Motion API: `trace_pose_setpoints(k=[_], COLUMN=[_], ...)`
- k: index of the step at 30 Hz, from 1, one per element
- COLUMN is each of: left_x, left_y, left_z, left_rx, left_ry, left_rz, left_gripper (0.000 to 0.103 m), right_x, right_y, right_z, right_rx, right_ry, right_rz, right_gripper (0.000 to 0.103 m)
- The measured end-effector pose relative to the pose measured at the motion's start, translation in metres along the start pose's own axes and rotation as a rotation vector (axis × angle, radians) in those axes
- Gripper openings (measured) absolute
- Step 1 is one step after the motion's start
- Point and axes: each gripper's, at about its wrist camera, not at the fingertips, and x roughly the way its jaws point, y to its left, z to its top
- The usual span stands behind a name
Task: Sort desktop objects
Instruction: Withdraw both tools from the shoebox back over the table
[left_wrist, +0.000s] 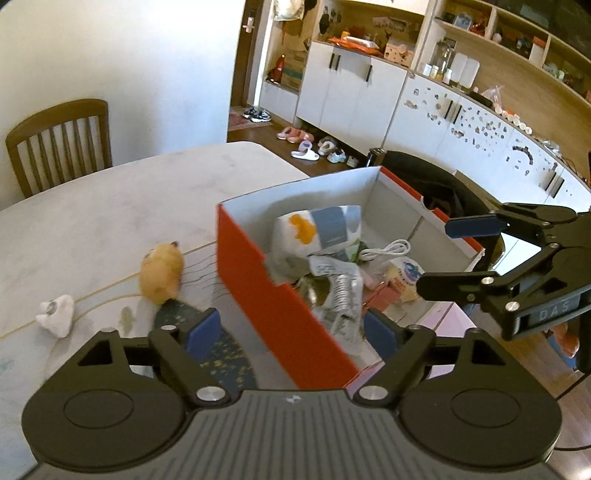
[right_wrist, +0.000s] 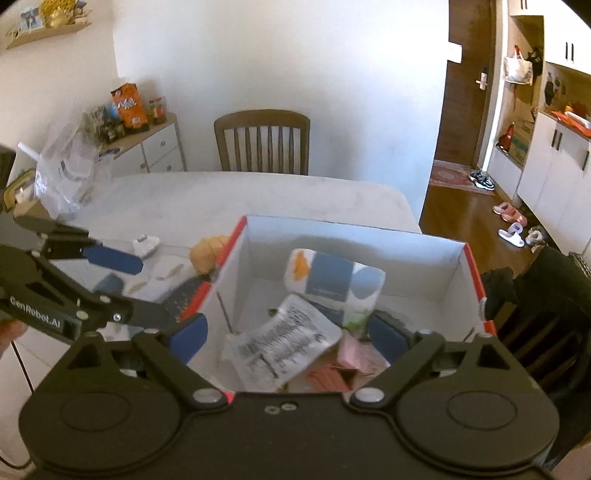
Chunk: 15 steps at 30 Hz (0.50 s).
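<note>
Marble table (left_wrist: 110, 206), red box (left_wrist: 280, 317) at its right edge holding patterned roll (left_wrist: 317, 230), clear packet (right_wrist: 284, 343), white cable (left_wrist: 388, 249), orange plush (left_wrist: 162, 275) just left of box, left gripper (left_wrist: 291, 330) jaws wide, empty, right gripper (right_wrist: 288, 328) jaws wide over box

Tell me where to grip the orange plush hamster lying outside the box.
Pinch the orange plush hamster across its soft body, probably from above with the left gripper. It lies flat on the table beside the box's red wall, open on its other sides.
</note>
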Motion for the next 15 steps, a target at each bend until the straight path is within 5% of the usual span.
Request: trace_pose_setpoints(k=[2, 15], left_x=[-0.006, -0.039], left_y=[0.010, 0.079], left_z=[-0.004, -0.025], left_rx=[-0.007, -0.021], left_ry=[-0.009, -0.042], left_rz=[0.007, 0.070], left_gripper=[0.103, 0.103], right_x=[0.000, 0.021], right_y=[0.010, 0.084], right_z=[0.002, 0.018], right_rx=[0.004, 0.015], right_ry=[-0.003, -0.018], right_rz=[-0.007, -0.029], right_gripper=[0.095, 0.097])
